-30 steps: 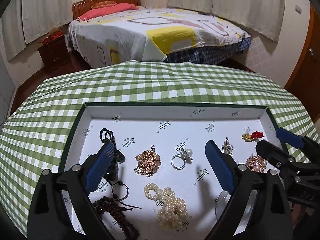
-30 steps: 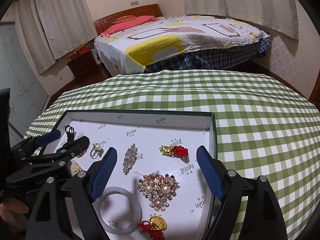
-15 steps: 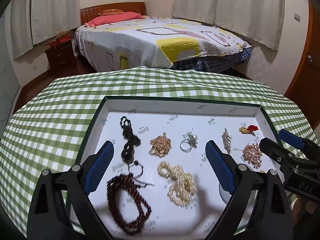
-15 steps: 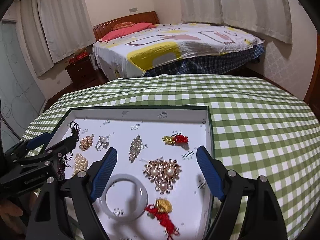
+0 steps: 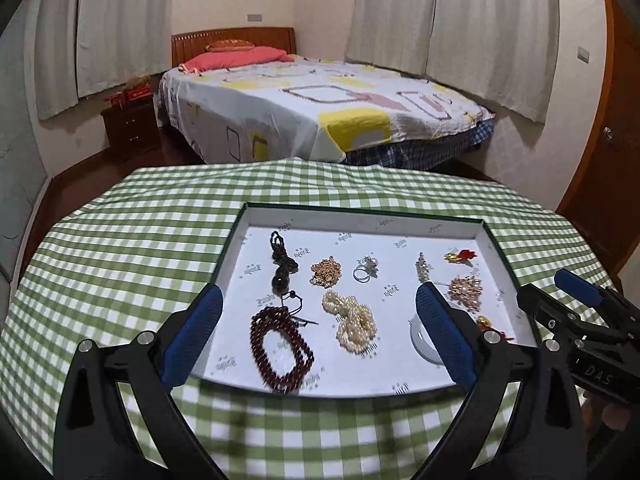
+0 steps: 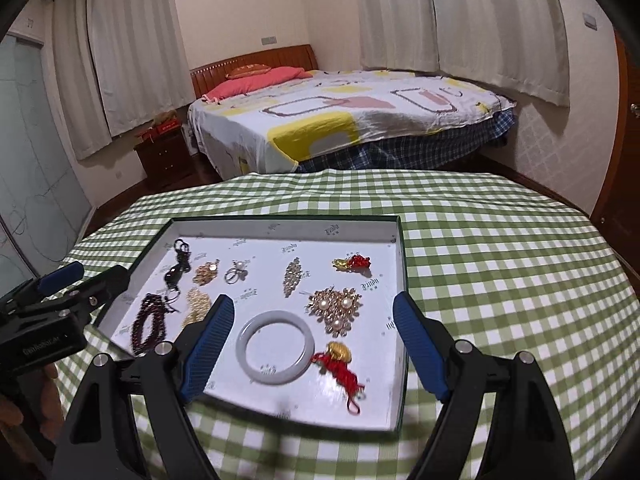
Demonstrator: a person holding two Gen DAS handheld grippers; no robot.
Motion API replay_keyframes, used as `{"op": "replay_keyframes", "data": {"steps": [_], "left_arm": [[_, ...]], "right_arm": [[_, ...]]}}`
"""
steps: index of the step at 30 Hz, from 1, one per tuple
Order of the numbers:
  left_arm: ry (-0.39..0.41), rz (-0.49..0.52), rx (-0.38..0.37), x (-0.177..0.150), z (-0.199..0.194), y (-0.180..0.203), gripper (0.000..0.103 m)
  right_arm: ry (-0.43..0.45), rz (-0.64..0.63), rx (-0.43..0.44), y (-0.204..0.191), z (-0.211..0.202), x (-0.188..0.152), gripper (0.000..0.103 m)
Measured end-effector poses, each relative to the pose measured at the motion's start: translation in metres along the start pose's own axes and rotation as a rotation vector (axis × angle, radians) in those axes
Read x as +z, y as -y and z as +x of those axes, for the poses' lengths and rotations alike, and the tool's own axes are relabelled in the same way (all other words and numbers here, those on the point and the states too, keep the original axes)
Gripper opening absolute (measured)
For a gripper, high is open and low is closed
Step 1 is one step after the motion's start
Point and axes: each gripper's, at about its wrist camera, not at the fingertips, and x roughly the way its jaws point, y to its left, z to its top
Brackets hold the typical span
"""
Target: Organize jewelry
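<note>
Right wrist: bangle (image 6: 275, 347) between tongs (image 6: 316, 350)

Left gripper (image 5: 316, 334): jaws spread wide, 2 blue-padded fingers (image 5: 191, 332) apart, nothing held between them. Right gripper (image 6: 310, 346): jaws equally wide, fingers (image 6: 418, 350) empty. Both grippers point forward, side by side, tilted slightly downward.

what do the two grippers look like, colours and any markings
Both the left gripper and right gripper have matte black frames with silver screws and blue ribbed fingers. The right gripper's body shows white "DAS" lettering. No cables or sleeves visible.
</note>
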Motion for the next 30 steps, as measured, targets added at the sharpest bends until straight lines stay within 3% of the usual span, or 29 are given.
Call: {"op": "replay_keyframes", "data": {"steps": [14, 30], "left_arm": [[0.076, -0.065, 0.043, -0.016, -0.111, -0.009, 0.095], [0.157, -0.047, 0.078, -0.042, -0.192, -0.005, 0.099]], "right_arm": [[0.091, -0.060, 0.012, -0.025, -0.086, -0.008, 0.081], [0.161, -0.098, 0.021, -0.039, -0.151, -0.025, 0.081]]}}
